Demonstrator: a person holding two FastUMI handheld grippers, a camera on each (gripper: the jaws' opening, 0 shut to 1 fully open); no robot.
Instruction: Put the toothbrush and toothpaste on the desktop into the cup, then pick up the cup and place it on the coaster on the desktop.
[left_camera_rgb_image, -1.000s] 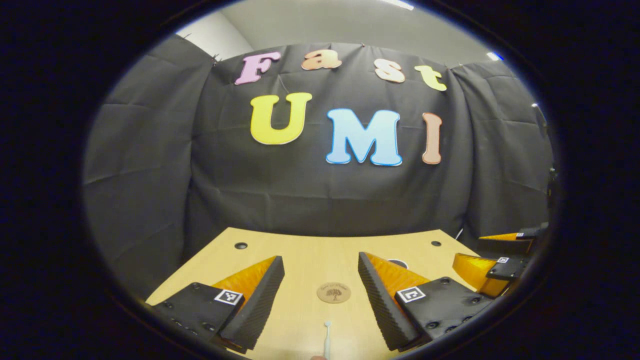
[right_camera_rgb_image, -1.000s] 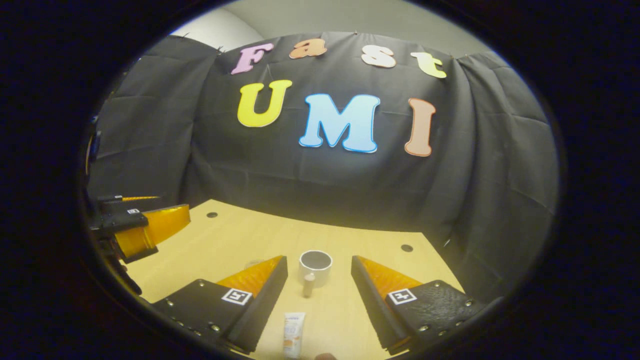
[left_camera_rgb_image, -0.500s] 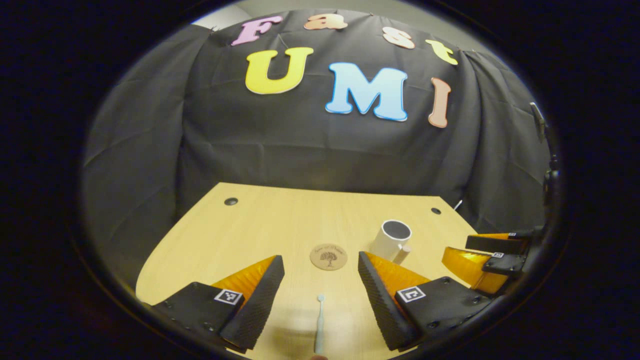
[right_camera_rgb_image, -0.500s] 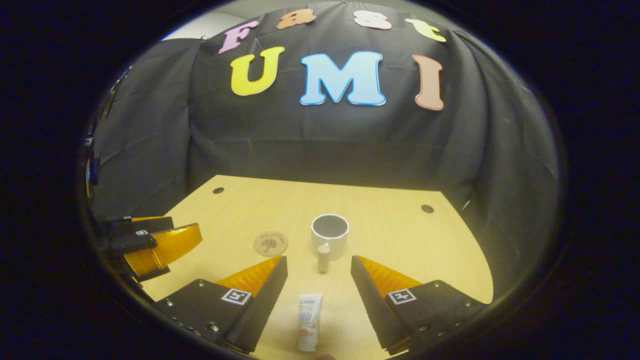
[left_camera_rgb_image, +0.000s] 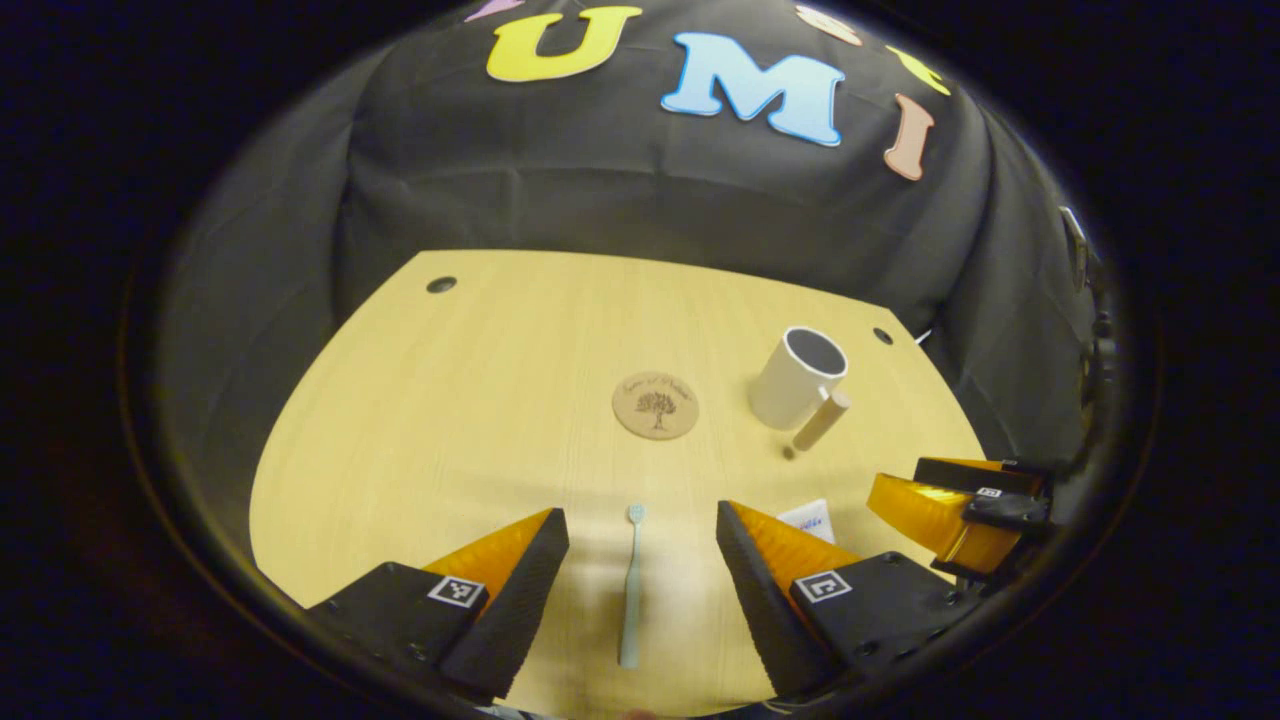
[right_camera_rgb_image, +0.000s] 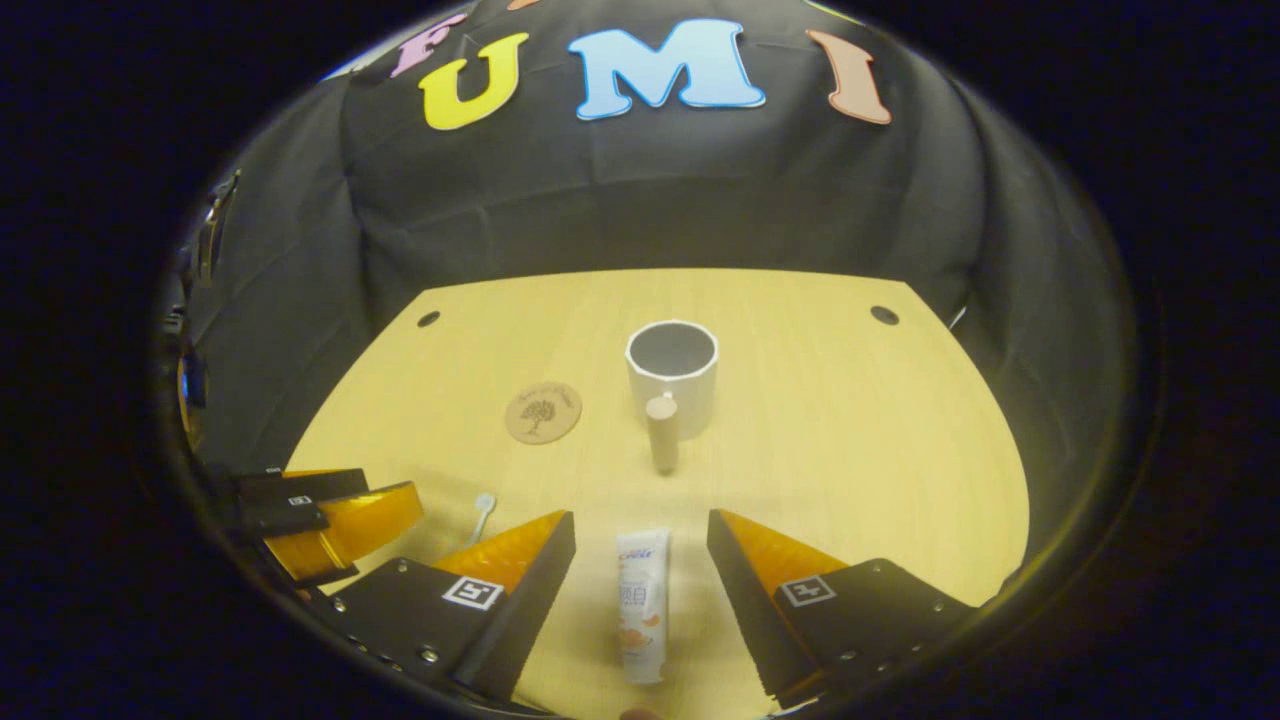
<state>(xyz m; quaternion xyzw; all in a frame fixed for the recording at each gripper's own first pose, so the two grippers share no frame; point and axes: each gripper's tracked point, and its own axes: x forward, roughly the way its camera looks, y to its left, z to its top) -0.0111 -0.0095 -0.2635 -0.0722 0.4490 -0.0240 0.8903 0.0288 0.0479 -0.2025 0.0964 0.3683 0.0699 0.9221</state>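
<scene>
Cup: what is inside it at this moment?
The cup looks empty: its upper inside wall is bare, though its bottom is hidden by the rim. The toothbrush and toothpaste lie flat on the desk.

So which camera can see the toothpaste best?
The right gripper view. The whole toothpaste tube lies flat on the desk, framed by the open right tongs. In the left gripper view only a white corner of it peeks out behind one finger of the left tongs.
</scene>
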